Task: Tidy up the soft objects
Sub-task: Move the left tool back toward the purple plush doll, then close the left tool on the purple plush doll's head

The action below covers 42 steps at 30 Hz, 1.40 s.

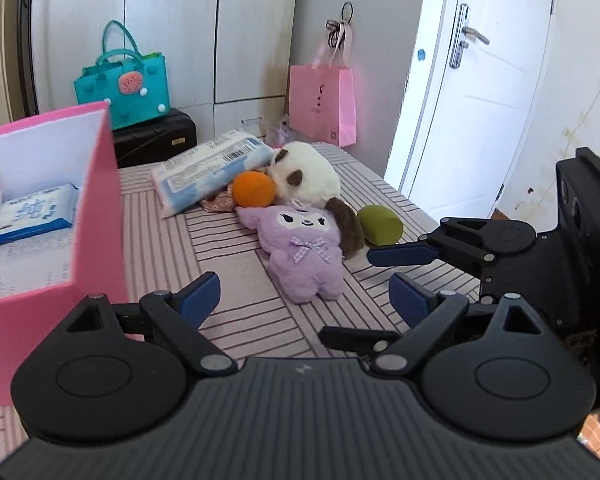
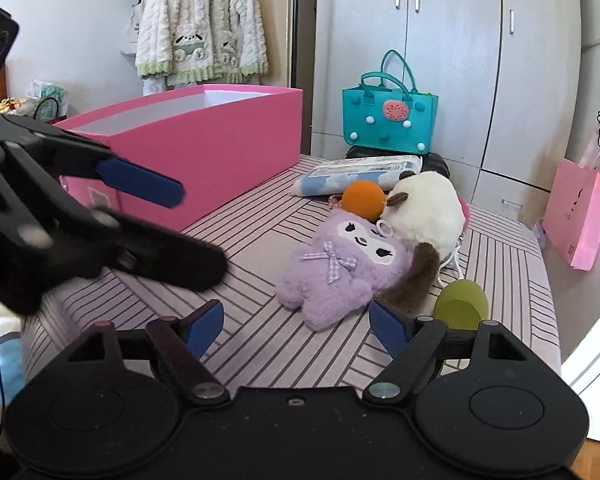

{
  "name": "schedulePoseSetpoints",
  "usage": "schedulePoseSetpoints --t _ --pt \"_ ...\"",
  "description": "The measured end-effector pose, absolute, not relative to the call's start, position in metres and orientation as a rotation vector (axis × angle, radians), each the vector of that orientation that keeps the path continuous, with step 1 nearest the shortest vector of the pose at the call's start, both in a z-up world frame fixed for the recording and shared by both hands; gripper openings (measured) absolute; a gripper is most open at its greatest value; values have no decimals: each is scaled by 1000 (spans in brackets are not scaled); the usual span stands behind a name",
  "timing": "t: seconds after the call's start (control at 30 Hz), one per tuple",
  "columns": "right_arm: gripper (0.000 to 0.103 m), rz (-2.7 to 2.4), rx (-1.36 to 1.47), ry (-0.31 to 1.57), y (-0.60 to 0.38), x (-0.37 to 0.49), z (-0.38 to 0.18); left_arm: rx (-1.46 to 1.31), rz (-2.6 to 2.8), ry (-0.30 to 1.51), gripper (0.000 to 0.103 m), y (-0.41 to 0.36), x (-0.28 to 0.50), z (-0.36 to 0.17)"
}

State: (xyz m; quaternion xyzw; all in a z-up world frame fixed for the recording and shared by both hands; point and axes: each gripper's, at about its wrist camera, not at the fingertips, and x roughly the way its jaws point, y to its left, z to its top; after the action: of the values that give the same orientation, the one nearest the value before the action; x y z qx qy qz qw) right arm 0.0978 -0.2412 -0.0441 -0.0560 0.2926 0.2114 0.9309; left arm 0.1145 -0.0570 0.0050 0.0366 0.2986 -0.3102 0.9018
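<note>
Left wrist view: the left gripper (image 1: 306, 294) stands with its blue-padded jaws spread wide and nothing between them, above a pale pink bedcover with dark stripes (image 1: 236, 320). Just ahead of the gap between its fingertips lies a purple plush doll with a checked bow (image 1: 300, 256), flat on its back. To the right of these jaws the right gripper (image 1: 382, 270) reaches in sideways, also gaping and empty, its tips just short of the doll. Beside the left finger stands a tall pink cardboard box with a white lining (image 1: 100, 216); a blue-and-white tissue pack (image 1: 32, 216) lies inside it.

Beyond the doll, touching its head, sit an orange felt ball (image 1: 254, 189) and a white plush animal with brown ears (image 1: 308, 178), one brown ear draping down along the doll's side. A green egg-shaped soft toy (image 1: 380, 224) rests further right, near that ear. Behind the ball leans a large blue-and-white wrapped tissue pack (image 1: 212, 168); something small and patterned peeks from under it, possibly cloth.

In the right wrist view the doll lies just past the right gripper's open fingertips, and the green toy sits just beyond its right finger. Farthest off stand a teal felt handbag (image 1: 122, 80) and a pink paper bag (image 1: 322, 106).
</note>
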Motion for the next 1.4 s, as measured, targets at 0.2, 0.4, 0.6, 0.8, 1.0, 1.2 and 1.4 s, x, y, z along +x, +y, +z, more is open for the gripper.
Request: schedulePoseSetpoints --t 0.2,0.4,0.6,0.8,1.0,1.2,1.4 --pt "83 432 -92 606 -243 111 -54 45 -651 643 91 -71 139 -3" --pt "78 448 -71 632 -244 120 -58 23 -642 672 87 -82 161 -13" --pt "72 451 -70 644 -245 127 -60 6 -641 696 77 -87 177 -22" --pt "64 428 -32 657 -250 134 -62 -59 -657 750 58 -85 191 -33" --pt "59 430 -27 649 -249 128 -62 -123 -686 762 39 -80 186 -35" --pt "59 467 -29 653 -247 115 -55 -152 -680 799 37 -71 173 -30" --pt "59 503 -93 677 -247 98 -52 -115 -705 853 39 -73 160 -28"
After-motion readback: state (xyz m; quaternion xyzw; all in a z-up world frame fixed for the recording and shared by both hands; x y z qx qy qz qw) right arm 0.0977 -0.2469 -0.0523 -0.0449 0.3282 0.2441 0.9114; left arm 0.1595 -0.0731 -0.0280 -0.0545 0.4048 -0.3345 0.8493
